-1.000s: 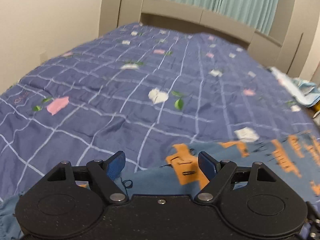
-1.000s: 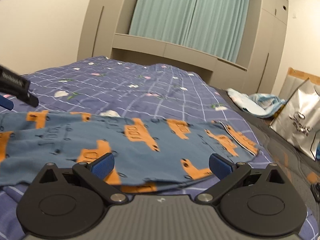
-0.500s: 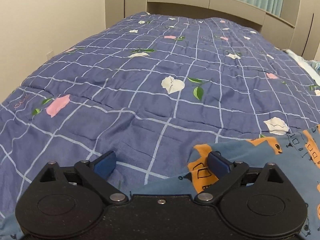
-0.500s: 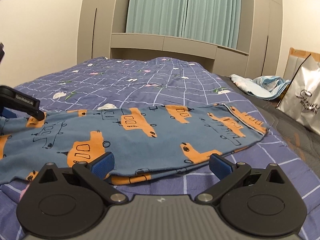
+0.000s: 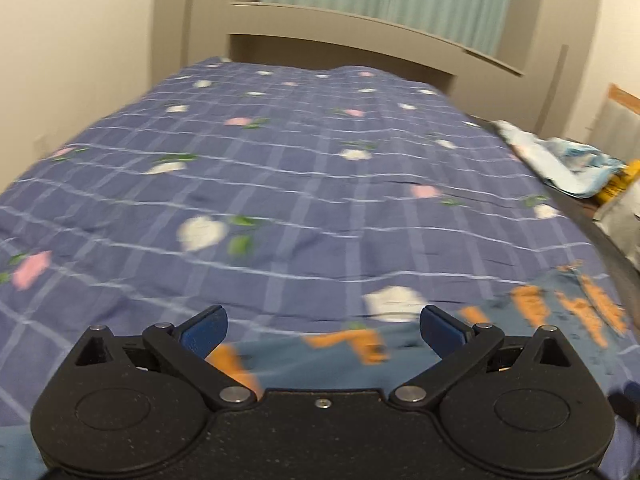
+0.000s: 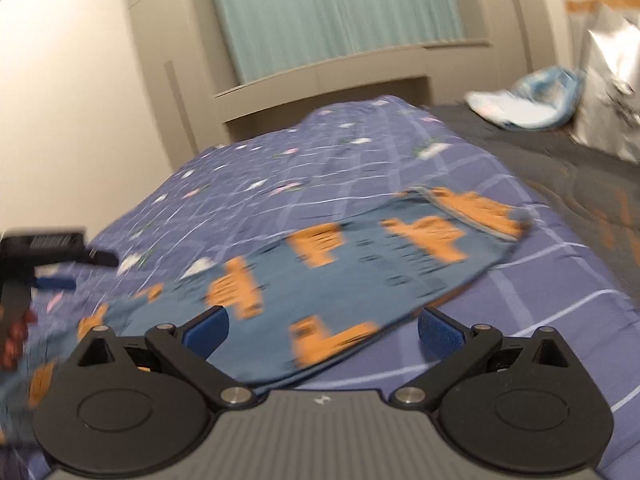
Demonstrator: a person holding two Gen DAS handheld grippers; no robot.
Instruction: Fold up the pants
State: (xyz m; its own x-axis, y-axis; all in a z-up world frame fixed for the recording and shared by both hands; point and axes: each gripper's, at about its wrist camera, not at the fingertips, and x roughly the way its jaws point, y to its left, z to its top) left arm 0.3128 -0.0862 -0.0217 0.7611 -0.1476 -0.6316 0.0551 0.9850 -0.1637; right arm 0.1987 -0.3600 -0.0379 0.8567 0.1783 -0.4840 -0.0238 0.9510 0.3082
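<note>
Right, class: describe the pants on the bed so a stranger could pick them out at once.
Find the bed's purple quilt with its white grid and flowers. On its near end lie the pants, spread flat. They alone are dusty blue with orange vehicle prints, unlike the pale bundle off to the right.

Left claw opening wide; right claw spread, both gripping nothing.

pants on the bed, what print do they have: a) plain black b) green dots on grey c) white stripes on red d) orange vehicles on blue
d, the pants lying flat on the purple checked bedspread are blue cloth covered with orange vehicle shapes, blurred but clear in both wrist views.
</note>
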